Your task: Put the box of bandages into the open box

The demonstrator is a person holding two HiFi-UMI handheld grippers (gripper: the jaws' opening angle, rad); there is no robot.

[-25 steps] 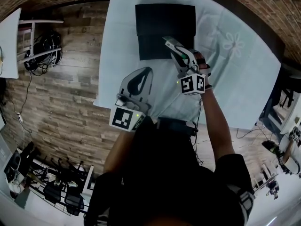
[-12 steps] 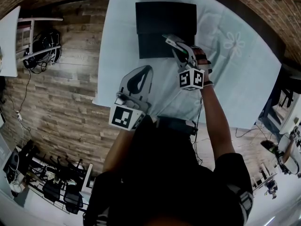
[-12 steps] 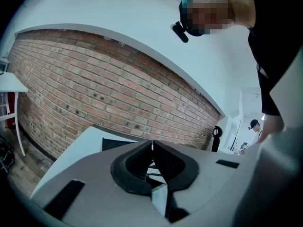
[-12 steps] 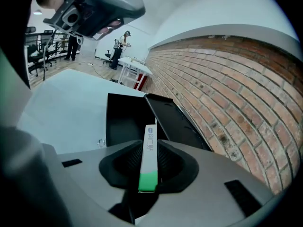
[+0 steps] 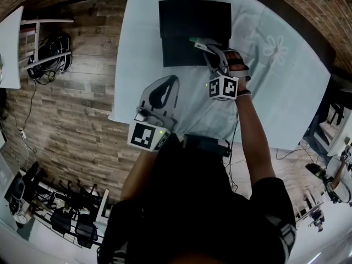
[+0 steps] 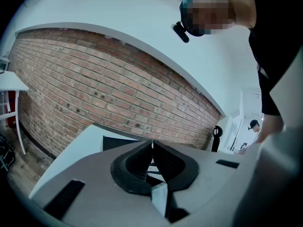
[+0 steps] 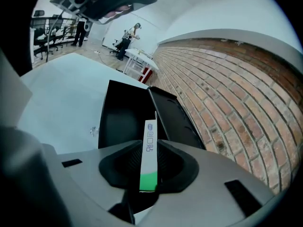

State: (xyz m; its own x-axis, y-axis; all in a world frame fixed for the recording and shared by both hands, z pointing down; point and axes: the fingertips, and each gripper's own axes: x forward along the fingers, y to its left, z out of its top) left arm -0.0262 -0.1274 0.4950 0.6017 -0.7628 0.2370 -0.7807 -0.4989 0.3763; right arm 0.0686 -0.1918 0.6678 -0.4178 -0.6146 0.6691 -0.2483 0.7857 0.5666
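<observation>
The open black box (image 5: 193,32) lies on the pale table at the far side, its lid folded back; it also fills the middle of the right gripper view as the black box (image 7: 124,119). My right gripper (image 5: 201,44) hangs over the box's near right part, shut on the white and green box of bandages (image 7: 149,152), which stands on edge between the pads and points into the box. The bandage box (image 5: 198,43) shows as a thin strip in the head view. My left gripper (image 5: 168,88) rests near the table's front left, jaws together with nothing in them; the left gripper (image 6: 151,150) faces the brick wall.
The table (image 5: 275,92) carries a pale cloth with a flower print (image 5: 273,51) at the right. A brick wall (image 7: 227,93) runs behind the table. Wood floor (image 5: 77,109) with white furniture and cables lies left. A person stands far off at the left gripper view's right edge.
My right gripper has moved a little farther forward with the bandage box, from the black box's near edge to over its inside. The left gripper has stayed put.
</observation>
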